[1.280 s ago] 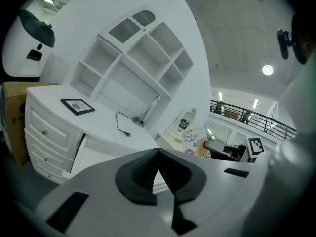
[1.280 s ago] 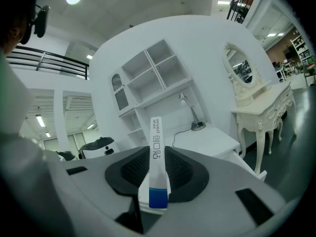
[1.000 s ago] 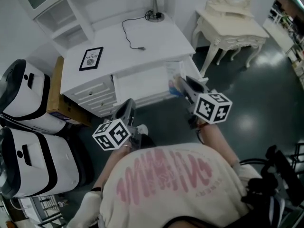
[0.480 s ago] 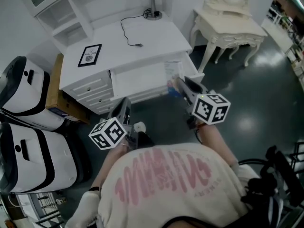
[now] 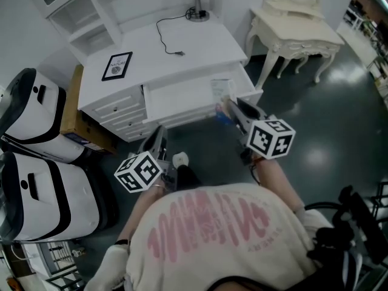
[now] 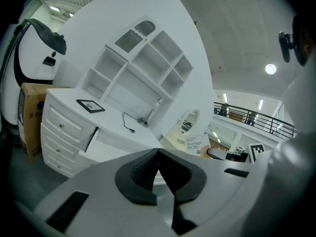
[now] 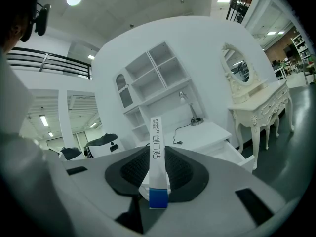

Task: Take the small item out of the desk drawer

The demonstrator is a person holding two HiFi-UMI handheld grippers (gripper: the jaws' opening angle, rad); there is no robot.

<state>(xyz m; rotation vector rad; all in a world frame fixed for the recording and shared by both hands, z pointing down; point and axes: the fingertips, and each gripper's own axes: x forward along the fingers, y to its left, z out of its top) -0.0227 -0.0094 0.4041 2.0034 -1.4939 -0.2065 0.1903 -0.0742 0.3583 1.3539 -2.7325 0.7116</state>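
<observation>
Dark floor (image 5: 315, 120) spreads round a white desk whose wide drawer (image 5: 179, 97) stands pulled out. At the person's right, the right tool (image 7: 157, 158) is clenched on the box (image 7: 155, 142), a thin white pack with a blue end, standing on edge between the pads. Its own view shows the open drawer further off, apart from the box. From the head view the box overlaps the drawer's right end.

So the box looks to be out already, and what remains is carrying it off safely. The pads hold only its lower part, so it could swivel. Best to hold the squeeze even, keep the wrist level, and draw back without brushing the box against the drawer front.

Low in front of the person, the left tool (image 6: 158, 156) is closed on nothing, jaws meeting, well left of the box and free to push the drawer shut if wanted. On the tabletop (image 5: 182, 50) a frame (image 5: 116, 66) and a cable (image 5: 168, 36) lie well away from both.
</observation>
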